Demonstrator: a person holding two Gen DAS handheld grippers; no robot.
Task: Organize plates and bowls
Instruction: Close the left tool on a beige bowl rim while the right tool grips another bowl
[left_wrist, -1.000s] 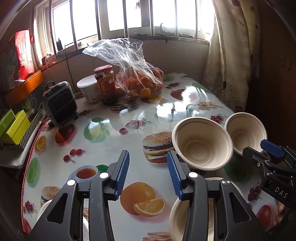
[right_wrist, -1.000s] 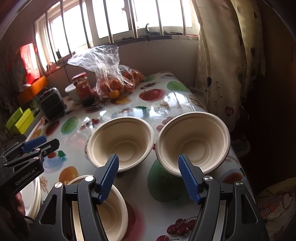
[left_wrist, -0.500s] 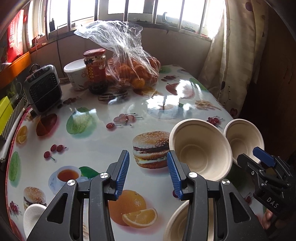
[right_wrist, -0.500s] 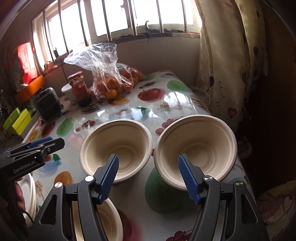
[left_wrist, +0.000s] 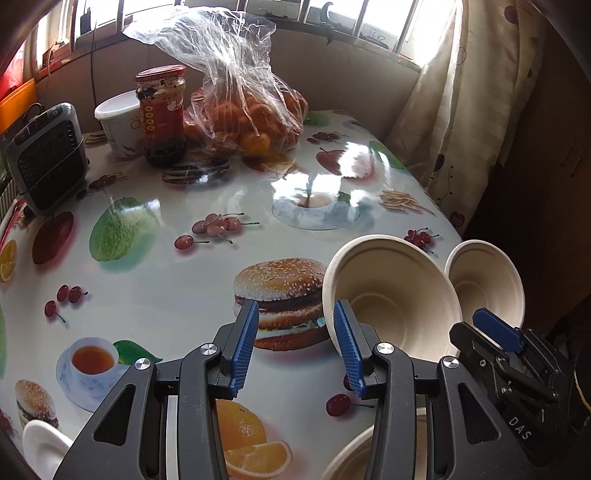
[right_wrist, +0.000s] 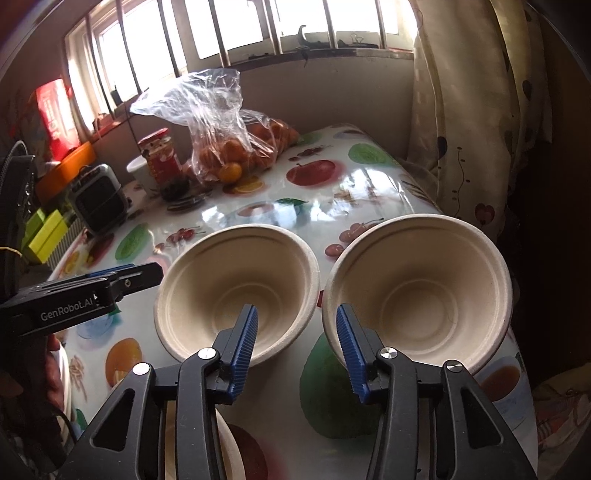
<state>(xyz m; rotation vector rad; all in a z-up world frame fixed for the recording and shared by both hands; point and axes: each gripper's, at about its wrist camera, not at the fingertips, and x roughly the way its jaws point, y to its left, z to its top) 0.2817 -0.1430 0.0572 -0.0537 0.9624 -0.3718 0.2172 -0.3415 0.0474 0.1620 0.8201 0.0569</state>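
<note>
Two beige pulp bowls stand side by side on the fruit-print table: the left bowl (right_wrist: 236, 291) (left_wrist: 391, 299) and the right bowl (right_wrist: 417, 299) (left_wrist: 484, 280) near the table's right edge. A third bowl (right_wrist: 225, 450) (left_wrist: 354, 458) sits nearer, partly hidden under the grippers. A white plate (left_wrist: 44, 443) lies at the near left. My left gripper (left_wrist: 295, 350) is open and empty, just left of the left bowl. My right gripper (right_wrist: 295, 347) is open and empty, over the gap between the two bowls.
At the back stand a plastic bag of oranges (left_wrist: 247, 110), a red-lidded jar (left_wrist: 160, 114), a white tub (left_wrist: 118, 122) and a small grey heater (left_wrist: 46, 158). A curtain (left_wrist: 461, 110) hangs at the right. Yellow-green boxes (right_wrist: 44, 232) sit at the left.
Both grippers moved forward and lower toward the bowls, which now look larger. The left gripper shifted right toward the left bowl. Both stay open.
</note>
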